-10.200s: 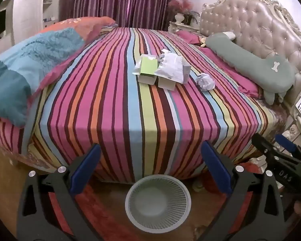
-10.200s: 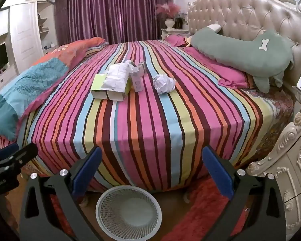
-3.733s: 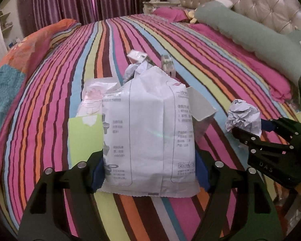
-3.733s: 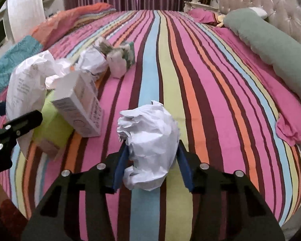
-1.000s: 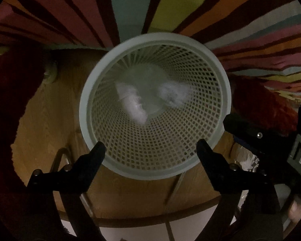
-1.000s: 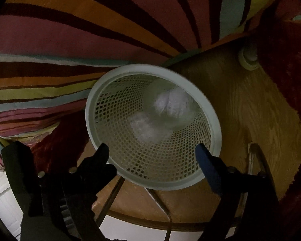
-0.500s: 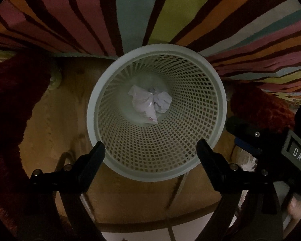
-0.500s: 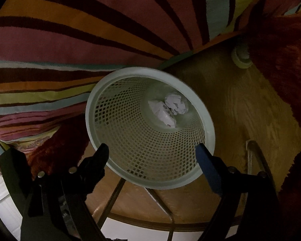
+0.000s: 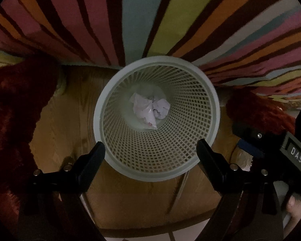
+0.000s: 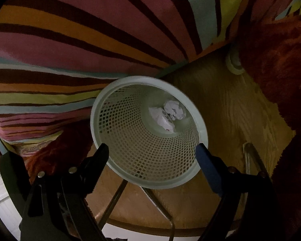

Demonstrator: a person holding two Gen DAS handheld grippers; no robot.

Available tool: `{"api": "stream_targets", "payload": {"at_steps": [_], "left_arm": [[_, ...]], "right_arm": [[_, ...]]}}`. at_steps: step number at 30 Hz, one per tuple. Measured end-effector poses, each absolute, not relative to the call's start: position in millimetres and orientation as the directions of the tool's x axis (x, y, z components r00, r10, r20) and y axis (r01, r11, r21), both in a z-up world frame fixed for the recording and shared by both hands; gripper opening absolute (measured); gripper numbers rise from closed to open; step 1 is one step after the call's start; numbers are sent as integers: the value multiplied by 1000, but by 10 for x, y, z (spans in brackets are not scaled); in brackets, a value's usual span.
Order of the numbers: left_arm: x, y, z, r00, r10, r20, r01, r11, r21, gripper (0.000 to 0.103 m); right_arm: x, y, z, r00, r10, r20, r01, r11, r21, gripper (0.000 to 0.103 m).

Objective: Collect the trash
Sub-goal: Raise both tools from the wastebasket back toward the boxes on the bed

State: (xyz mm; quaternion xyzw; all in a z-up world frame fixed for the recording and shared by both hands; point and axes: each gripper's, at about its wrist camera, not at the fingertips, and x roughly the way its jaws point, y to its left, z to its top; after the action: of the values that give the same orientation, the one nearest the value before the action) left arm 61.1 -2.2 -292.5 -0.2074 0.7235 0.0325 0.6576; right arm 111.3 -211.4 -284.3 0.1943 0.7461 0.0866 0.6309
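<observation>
A pale mesh wastebasket stands on the wooden floor against the striped bedspread's hanging edge. At its bottom lie 2 pieces of trash, touching: a crumpled white paper ball and a creased white packet. The left gripper and right gripper hang above the rim, jaws spread, grasping nothing.

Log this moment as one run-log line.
left gripper: open, empty | right gripper: open, empty | basket: holds wrapper, paper ball
</observation>
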Motion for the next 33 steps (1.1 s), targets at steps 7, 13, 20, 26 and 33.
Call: {"api": "stream_targets", "payload": {"at_steps": [7,13,20,26,33], "left_arm": [[574,-75,-2439,83,-210,-974,-251,941,-225,90],[542,-144,-1938,254,-108,-961,-156,976,-151,90],[491,-113,-1374,445,-12,-895,-112,991,-69,90],[538,62,-918,555,19,-832,-153,985,-80,90],[650,185,-505,631,30,-775,-172,980,-102,90]], "right_arm": [[1050,-2008,-2356,10,373,-928,43,927,373,84],[998,-1962,-1868,190,315,-930,-83,949,304,84],[945,-2006,-1187,477,259,-840,-187,964,191,84],[993,-2097,-668,642,268,-719,-209,963,173,84],[1087,-2162,-317,731,304,-611,-250,952,174,84]]}}
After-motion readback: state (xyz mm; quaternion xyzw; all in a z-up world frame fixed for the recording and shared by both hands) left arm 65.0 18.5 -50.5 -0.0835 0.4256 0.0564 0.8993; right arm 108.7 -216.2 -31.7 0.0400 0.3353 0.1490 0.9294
